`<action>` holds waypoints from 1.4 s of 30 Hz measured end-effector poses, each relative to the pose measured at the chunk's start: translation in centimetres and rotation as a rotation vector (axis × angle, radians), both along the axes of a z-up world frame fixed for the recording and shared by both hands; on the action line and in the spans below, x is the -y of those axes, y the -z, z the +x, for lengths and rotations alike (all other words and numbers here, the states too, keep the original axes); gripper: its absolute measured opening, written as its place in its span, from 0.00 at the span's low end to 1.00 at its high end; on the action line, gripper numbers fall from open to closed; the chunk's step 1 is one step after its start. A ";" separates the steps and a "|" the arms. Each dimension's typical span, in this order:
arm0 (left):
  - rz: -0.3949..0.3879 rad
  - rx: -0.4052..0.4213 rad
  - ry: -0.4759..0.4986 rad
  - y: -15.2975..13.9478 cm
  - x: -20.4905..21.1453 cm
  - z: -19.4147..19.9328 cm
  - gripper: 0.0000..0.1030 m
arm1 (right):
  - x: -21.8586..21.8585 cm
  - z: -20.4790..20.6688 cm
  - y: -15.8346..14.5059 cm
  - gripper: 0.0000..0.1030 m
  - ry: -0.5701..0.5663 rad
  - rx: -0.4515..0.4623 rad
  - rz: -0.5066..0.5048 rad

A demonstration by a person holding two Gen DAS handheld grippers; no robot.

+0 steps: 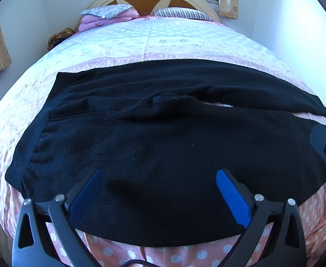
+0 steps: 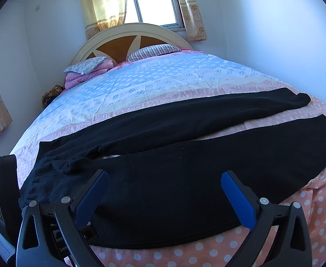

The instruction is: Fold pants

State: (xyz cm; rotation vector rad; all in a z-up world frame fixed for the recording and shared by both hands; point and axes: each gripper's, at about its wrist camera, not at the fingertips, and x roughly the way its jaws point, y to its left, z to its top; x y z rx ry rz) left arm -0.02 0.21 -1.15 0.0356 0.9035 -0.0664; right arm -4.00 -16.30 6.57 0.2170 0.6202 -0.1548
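Item one, surface: a bed [image 2: 163,77] under a polka-dot cover, pink at the near end, pale blue and cream farther up. Far end: an arched cream-and-wood headboard [image 2: 129,37], a striped pillow [image 2: 154,51] to the right, a floral pillow [image 2: 86,65] on folded pink bedding to the left. Behind it I see a window [image 2: 154,2] with yellow curtains and white walls.

Item two: black pants [image 1: 163,146], spread flat across the near end of the bed. Long axis runs left to right; waistband left, both legs pointing right, slightly parted.

Item three: my left gripper [image 1: 159,198] and right gripper [image 2: 164,200], each spread wide, holding nothing, poised above the near leg.
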 end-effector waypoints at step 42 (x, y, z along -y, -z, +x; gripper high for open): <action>-0.206 -0.125 0.049 0.8 -20.7 21.9 0.29 | 1.5 5.9 -0.2 0.99 -0.132 -0.066 -0.018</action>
